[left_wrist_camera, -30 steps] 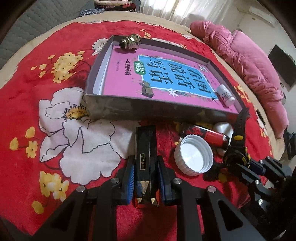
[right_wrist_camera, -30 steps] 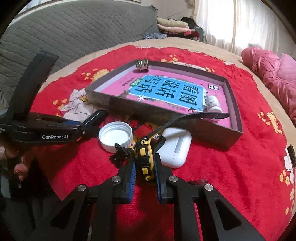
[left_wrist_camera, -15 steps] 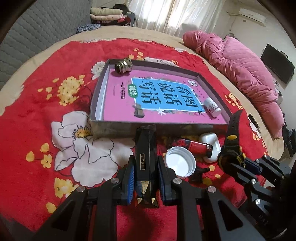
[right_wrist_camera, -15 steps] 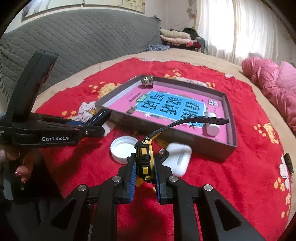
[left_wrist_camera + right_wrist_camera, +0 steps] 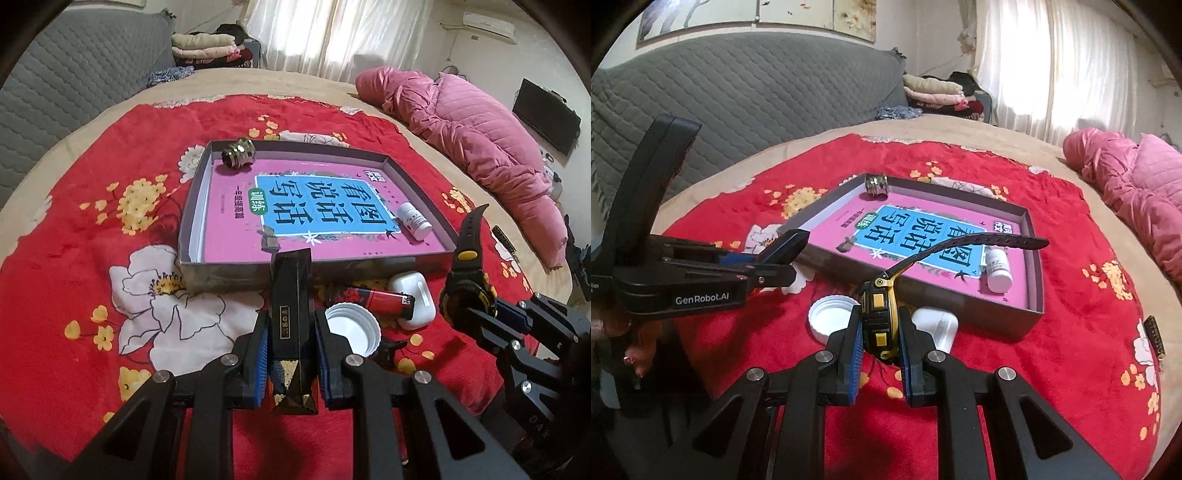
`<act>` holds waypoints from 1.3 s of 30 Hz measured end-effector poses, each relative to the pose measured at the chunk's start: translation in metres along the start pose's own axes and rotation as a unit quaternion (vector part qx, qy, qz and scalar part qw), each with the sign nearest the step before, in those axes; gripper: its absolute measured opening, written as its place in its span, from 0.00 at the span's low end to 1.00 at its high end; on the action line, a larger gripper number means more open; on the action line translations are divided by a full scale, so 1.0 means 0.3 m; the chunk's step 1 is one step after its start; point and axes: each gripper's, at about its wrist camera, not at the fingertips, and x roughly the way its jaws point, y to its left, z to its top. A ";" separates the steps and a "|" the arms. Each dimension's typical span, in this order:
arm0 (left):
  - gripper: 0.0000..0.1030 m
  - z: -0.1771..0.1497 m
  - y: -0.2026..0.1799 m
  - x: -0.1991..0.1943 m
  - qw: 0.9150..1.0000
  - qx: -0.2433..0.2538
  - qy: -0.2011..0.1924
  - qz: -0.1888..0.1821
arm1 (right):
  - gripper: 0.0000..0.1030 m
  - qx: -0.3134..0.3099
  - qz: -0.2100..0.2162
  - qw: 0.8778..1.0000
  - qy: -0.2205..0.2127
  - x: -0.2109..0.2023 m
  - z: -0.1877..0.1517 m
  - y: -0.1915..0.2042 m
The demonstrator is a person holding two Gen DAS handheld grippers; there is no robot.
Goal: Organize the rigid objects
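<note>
A long black box with gold marks is clamped between the blue pads of the left gripper, and it points forward toward the near wall of the grey tray. A black and yellow wristwatch is clamped by its case in the right gripper, and its strap is seen curving up over the tray. Both held things are raised above the red flowered blanket. Inside the tray a pink and blue book is laid flat; a metal fitting is placed at its far left corner and a small white bottle lies at its right side. Just in front of the tray, on the blanket, a white lid is lying open side up, with a red lighter and a white earbud case beside it. A pink quilted jacket is seen far to the right.
</note>
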 end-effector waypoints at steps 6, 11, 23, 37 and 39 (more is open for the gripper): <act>0.21 0.004 -0.007 -0.011 1.000 0.005 -0.010 0.001 | 0.17 0.001 -0.009 1.000 -0.007 -0.010 0.006 -0.009; 0.21 0.003 -0.017 -0.010 1.000 0.010 -0.012 0.005 | 0.17 0.003 -0.011 1.000 -0.015 -0.018 0.015 -0.017; 0.21 0.011 -0.004 0.013 1.000 0.003 -0.015 0.001 | 0.17 0.019 -0.028 0.999 -0.024 -0.023 0.039 -0.054; 0.21 0.035 0.016 -0.002 0.999 0.005 -0.036 0.014 | 0.17 0.032 -0.057 0.997 -0.039 -0.036 0.085 -0.102; 0.21 0.039 0.020 -0.005 0.999 0.007 -0.040 0.018 | 0.17 0.029 -0.061 0.997 -0.043 -0.041 0.096 -0.105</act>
